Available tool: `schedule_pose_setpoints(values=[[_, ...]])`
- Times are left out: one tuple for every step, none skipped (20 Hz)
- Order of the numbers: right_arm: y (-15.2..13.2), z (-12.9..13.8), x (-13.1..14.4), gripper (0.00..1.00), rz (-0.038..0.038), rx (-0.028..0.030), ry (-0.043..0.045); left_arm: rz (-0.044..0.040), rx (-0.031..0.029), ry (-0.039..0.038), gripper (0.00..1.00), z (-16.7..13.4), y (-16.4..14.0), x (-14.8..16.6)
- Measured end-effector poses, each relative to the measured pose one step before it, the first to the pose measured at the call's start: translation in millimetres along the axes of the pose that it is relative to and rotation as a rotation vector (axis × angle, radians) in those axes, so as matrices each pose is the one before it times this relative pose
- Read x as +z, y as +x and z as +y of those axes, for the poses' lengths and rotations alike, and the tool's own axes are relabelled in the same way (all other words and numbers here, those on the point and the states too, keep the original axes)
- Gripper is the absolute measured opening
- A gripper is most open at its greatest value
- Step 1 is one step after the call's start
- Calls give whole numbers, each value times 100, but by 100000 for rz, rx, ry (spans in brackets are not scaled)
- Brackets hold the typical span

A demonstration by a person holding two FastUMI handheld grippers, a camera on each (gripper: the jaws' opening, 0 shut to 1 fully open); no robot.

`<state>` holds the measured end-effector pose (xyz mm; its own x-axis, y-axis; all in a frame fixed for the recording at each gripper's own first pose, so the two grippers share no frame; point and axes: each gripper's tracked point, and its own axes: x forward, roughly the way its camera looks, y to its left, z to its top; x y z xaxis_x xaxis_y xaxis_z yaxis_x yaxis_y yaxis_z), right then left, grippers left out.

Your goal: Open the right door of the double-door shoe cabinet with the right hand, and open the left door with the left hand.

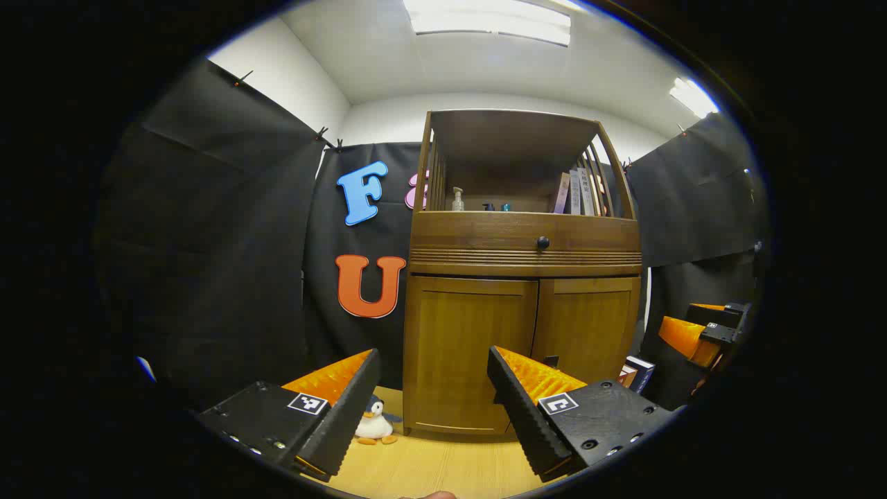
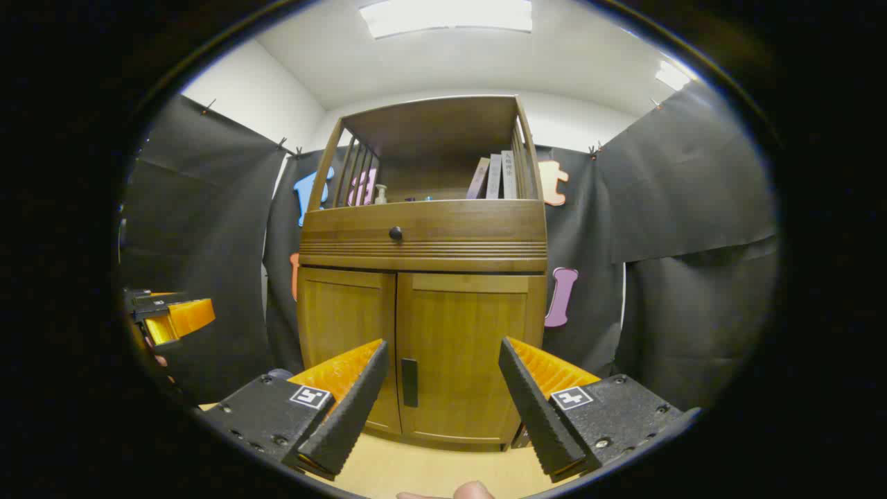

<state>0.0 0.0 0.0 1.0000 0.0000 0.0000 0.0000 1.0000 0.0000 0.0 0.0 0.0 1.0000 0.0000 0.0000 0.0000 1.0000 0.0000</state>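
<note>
The right gripper (image 2: 436, 388) has its fingers spread, the right door (image 2: 461, 357) straight ahead with its upright handle (image 2: 409, 382) at 11 o'clock. The left gripper (image 1: 433, 395), also spread, faces the closed left door (image 1: 466, 350).

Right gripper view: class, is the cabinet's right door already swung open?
No: the right door sits flush and closed beside the left door, and the open right gripper is not touching it.

The left tongs (image 1: 433, 395) gape wide before the shoe cabinet (image 1: 523, 277), both doors closed. A toy penguin (image 1: 374, 423) sits on the floor beside it.
</note>
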Motion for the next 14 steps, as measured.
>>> schedule_pose_setpoints(values=[[151, 177, 38, 100, 54, 791, 379, -132, 294, 361, 95, 70, 3, 14], [149, -3, -59, 100, 644, -237, -108, -252, 4, 414, 95, 63, 26, 62], [514, 66, -328, 100, 1217, -575, -371, -64, 75, 549, 95, 47, 29, 11], [845, 260, -185, 100, 1339, -399, -119, 396, 229, 877, 95, 30, 157, -216], [413, 321, 17, 100, 473, 848, 375, -65, 217, 834, 95, 84, 97, 94], [264, 225, -26, 100, 363, 616, 187, -292, 20, 533, 95, -18, 51, 127], [103, 333, -179, 100, 287, 633, -39, -235, 163, 178, 100, 68, 65, 42], [188, 296, -46, 100, 432, 451, -9, 23, 422, 164, 100, 231, 56, -92], [150, 204, -246, 100, 376, 709, 82, 22, 576, 212, 100, 132, -96, 15], [212, 265, -135, 100, 455, 596, 207, 89, 765, 25, 100, 234, -63, -6], [386, 252, -121, 100, 489, 958, 455, 75, 691, 119, 100, 199, -80, -75], [425, 208, -220, 100, 679, 659, 258, 115, 582, 265, 100, 188, -99, -32], [495, 109, -277, 100, 1300, 245, -64, -119, 868, 290, 100, 379, -77, 48], [417, 112, -319, 100, 1263, 497, -15, -168, 880, 153, 100, 239, -25, -29]])
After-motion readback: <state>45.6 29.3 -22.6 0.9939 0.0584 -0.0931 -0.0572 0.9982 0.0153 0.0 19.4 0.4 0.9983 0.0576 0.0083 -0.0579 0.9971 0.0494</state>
